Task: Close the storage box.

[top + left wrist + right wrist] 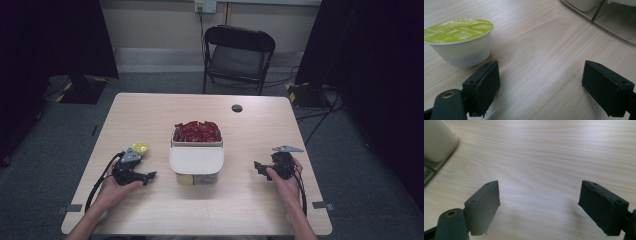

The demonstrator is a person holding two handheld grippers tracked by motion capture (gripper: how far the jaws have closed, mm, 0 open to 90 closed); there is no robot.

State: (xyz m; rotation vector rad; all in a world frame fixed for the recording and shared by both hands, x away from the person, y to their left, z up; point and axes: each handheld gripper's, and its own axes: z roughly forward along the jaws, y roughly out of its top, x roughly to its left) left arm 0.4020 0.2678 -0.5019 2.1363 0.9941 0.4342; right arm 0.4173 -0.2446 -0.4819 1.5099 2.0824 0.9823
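Note:
A small white capsule with a lime-green foil lid (459, 42) stands on the wooden table (250, 200), just beyond the left jaw of my left gripper (541, 87). That gripper is open with bare wood between its pads. From above, the capsule (140, 147) sits left of the container (196, 160), and my left gripper (145, 166) lies beside it in a hand. My right gripper (262, 164) is held to the right of the container. Its jaws (540, 207) stand open over bare tabletop.
The two-part container holds red packets (197, 131) in its far half. A white lid (196, 159) covers the near half, where something yellow (185, 178) shows through the clear wall. A black folding chair (239, 55) stands behind the table. A dark round spot (237, 108) marks the far tabletop.

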